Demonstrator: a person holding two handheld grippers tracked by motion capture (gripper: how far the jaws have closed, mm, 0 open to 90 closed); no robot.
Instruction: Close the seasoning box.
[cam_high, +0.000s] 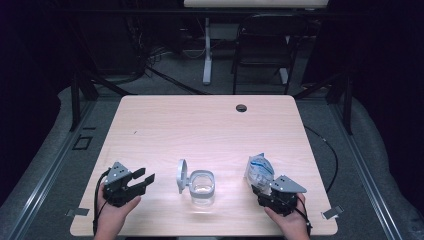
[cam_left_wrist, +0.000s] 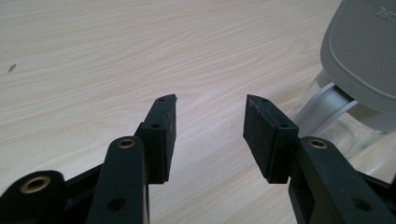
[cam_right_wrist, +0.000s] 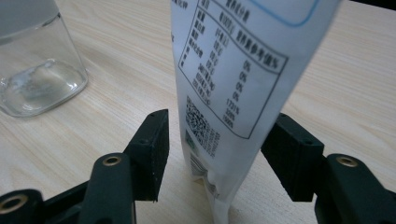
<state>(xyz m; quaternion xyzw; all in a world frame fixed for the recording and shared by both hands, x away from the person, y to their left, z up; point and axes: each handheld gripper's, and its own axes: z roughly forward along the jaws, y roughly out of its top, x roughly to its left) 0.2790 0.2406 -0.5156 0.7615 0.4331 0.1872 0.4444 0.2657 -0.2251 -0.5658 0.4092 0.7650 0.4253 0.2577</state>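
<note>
Left claw (cam_high: 147, 179): jaws wide apart, nothing between them, low over the surface (cam_high: 200, 125), just left of the jar (cam_high: 202, 189).
Right claw (cam_right_wrist: 219, 154): open around the pouch (cam_right_wrist: 233, 84); right pad touching or nearly so, left pad clear of it.
Pouch: white, printed, standing between the right jaws at the surface's right front.
Jar: clear glass, lid (cam_high: 181, 175) swung open to its left, centre front.

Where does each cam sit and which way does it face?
High view: above the person's side, looking forward and down on the table; hands, left gripper, right gripper.
Left gripper view: along its open jaws toward the jar.
Right gripper view: along its jaws, either side of the white pouch.
Shared: all three show the jar.
</note>
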